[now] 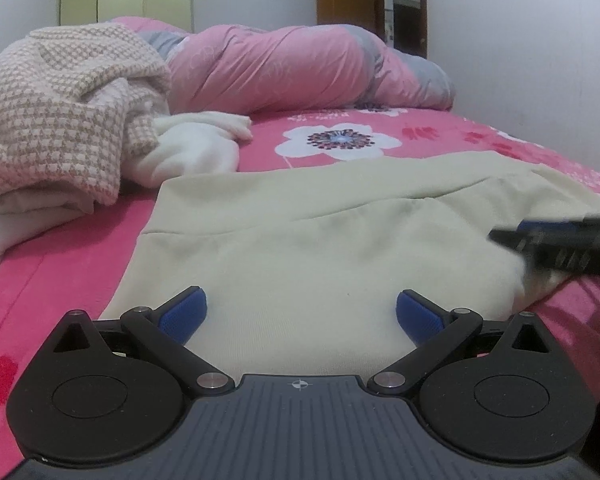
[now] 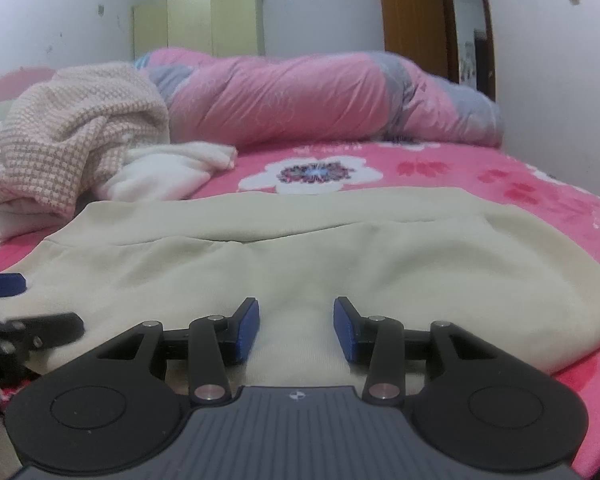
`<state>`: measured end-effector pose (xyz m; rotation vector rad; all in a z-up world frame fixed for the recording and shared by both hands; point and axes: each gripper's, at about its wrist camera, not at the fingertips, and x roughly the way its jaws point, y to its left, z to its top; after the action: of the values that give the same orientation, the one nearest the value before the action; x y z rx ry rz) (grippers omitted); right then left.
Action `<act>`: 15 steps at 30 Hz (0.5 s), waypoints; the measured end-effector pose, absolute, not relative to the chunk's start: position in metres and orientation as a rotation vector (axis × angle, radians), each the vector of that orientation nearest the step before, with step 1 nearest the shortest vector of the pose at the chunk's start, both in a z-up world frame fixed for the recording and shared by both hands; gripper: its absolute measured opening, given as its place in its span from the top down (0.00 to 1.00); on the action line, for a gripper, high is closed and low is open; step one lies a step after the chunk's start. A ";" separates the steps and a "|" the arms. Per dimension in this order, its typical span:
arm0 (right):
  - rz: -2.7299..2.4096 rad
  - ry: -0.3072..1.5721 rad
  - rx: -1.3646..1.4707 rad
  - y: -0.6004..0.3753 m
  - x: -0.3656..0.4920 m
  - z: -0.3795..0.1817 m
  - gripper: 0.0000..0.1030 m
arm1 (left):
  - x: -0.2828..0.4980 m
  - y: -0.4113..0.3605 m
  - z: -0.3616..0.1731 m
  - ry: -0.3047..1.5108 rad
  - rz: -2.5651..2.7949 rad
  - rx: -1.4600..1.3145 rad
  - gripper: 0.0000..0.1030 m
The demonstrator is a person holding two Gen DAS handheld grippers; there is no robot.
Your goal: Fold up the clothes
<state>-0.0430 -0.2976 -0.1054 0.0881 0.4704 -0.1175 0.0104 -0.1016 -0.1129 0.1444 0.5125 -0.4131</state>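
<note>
A cream sweatshirt-like garment (image 1: pixel 320 240) lies flat on the pink flowered bed sheet (image 1: pixel 440 140), its near edge right under both grippers. My left gripper (image 1: pixel 300 310) hovers wide open over the near left part of it, with only flat cloth between its blue pads. In the right wrist view my right gripper (image 2: pixel 296 328) stands half closed, and a raised ridge of the cream garment (image 2: pixel 340 248) fills the gap and touches both pads. The right gripper (image 1: pixel 512 236) shows from the side at the garment's right edge. The left gripper (image 2: pixel 52 302) appears at the far left.
A pile of beige houndstooth knit (image 1: pixel 60 120) and white fleece clothes (image 1: pixel 188 148) lies at the back left of the bed. A rolled pink and grey quilt (image 1: pixel 300 68) runs along the far side. A wall borders the bed on the right.
</note>
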 end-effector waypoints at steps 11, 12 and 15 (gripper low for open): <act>-0.283 0.497 0.069 -0.356 -0.057 -0.121 0.53 | 0.010 -0.105 -0.111 0.509 -0.385 0.136 0.00; -0.288 0.510 0.064 -0.355 -0.055 -0.119 0.52 | 0.009 -0.105 -0.109 0.502 -0.379 0.136 0.00; -0.294 0.521 0.060 -0.354 -0.052 -0.118 0.50 | 0.002 -0.109 -0.097 0.456 -0.369 0.148 0.00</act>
<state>-0.0516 -0.3537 -0.1181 0.0605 0.5212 -0.2942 0.0024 -0.1086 -0.0974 0.1479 0.4562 -0.3687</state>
